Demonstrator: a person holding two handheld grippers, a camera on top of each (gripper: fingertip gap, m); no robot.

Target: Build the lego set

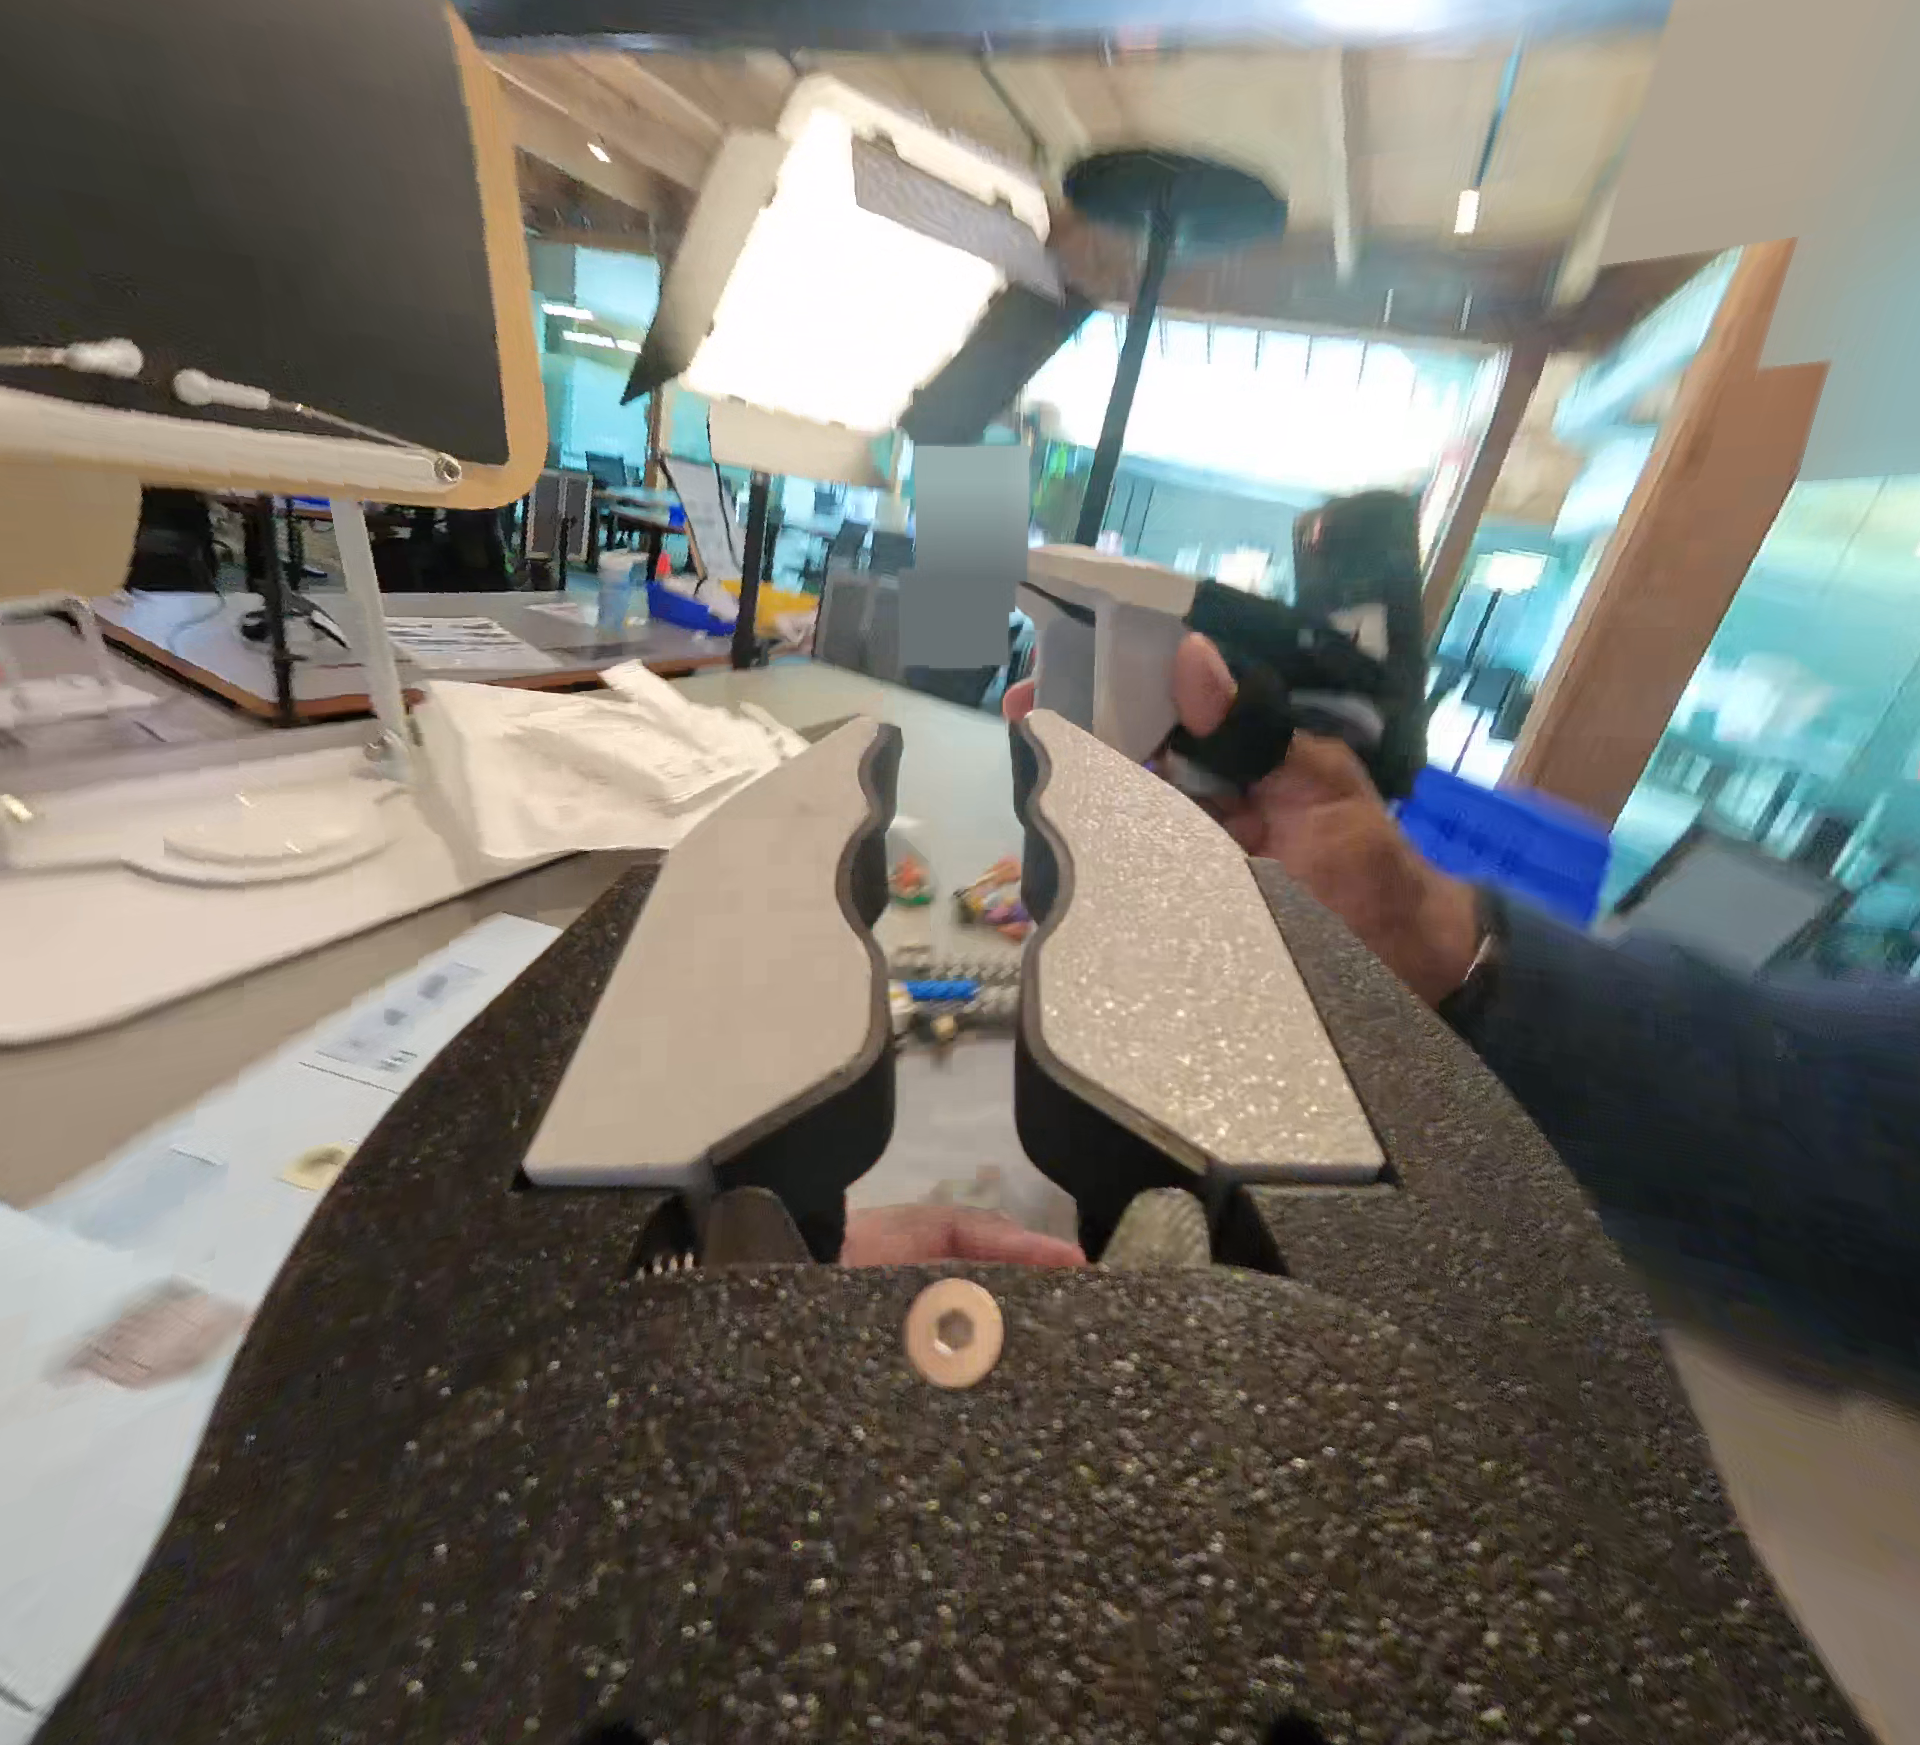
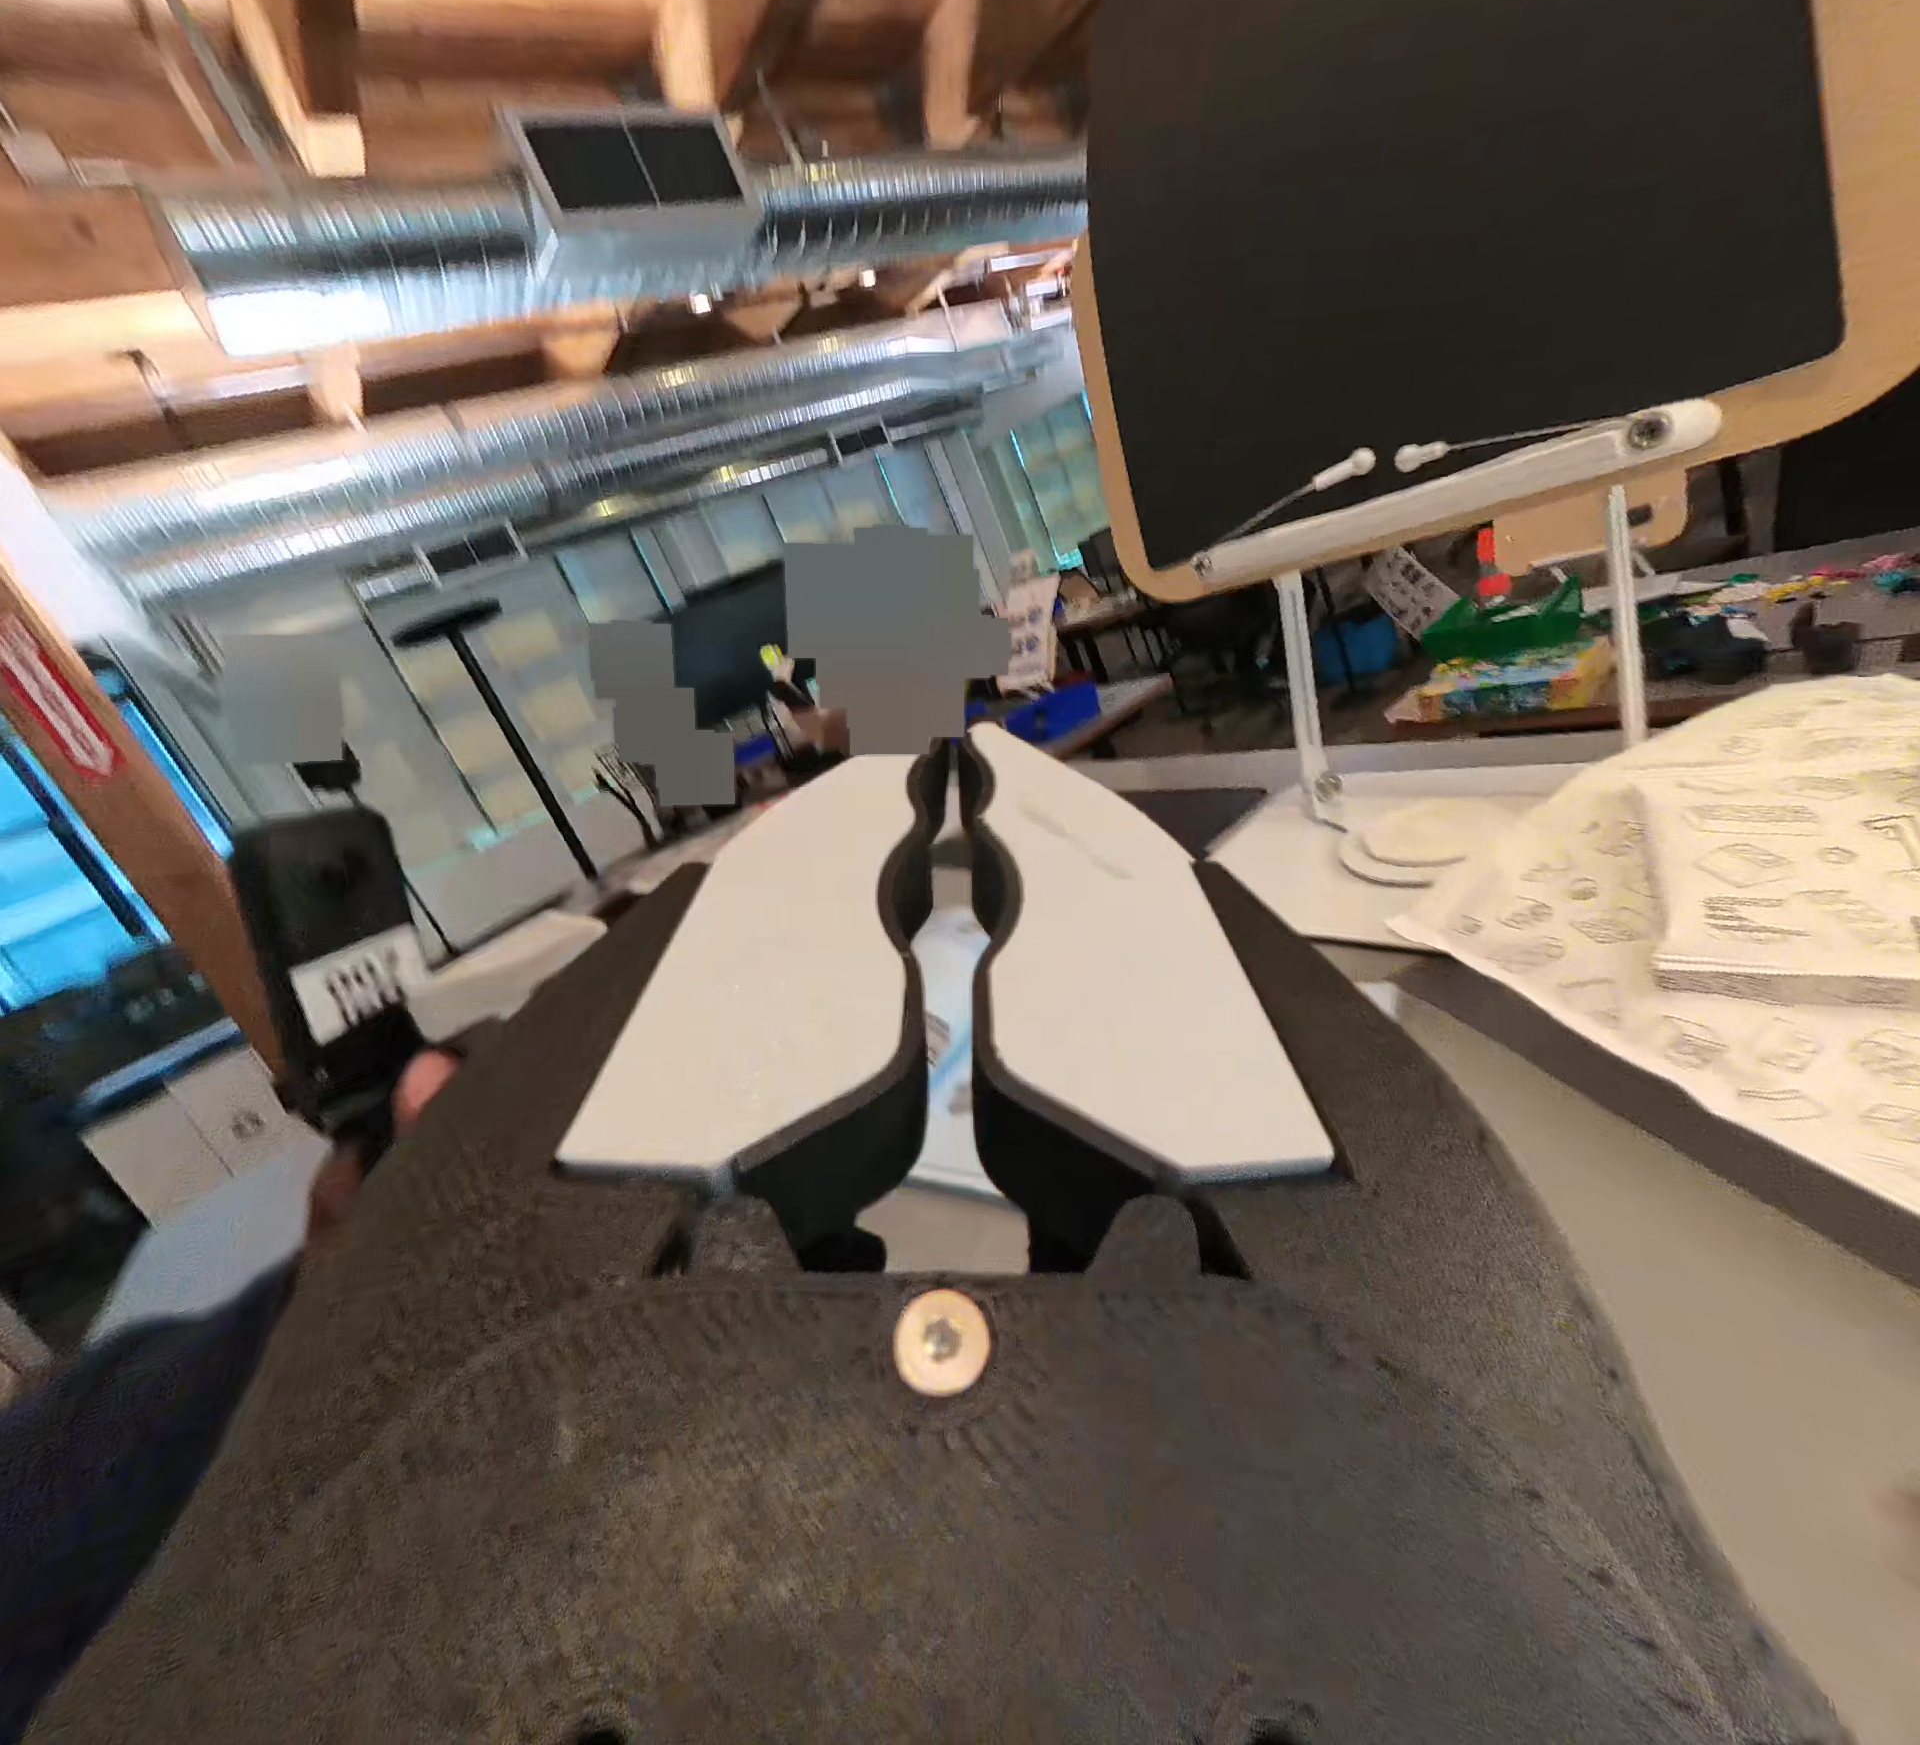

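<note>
The left tool [image 1: 956, 760] is held up above the desk [image 1: 935, 708] with its two grey fingers [image 1: 748, 916] apart and nothing between them; through the gap, at the centre of the frame, small coloured pieces [image 1: 987, 895] lie scattered on the desk, well below the tips. To the left of centre sits a crumpled white plastic bag [image 1: 582, 760], and in the upper left a black board on a white stand [image 1: 239, 137] leans over a white base. At the right of the frame a hand [image 1: 1340, 822] grips the other tool, raised in the air and blurred.

In the right wrist view the right tool [image 2: 951, 760] fills the centre with its fingertips [image 2: 1023, 791] drawn together, and no object shows between them. It points over the desk edge toward the room; printed sheets and a booklet [image 2: 1714, 874] lie at the right of the frame, beside the stand's base [image 2: 1392, 838].

Both tools appear lifted clear of everything, touching nothing; the coloured pieces are nearest to the left one.
</note>
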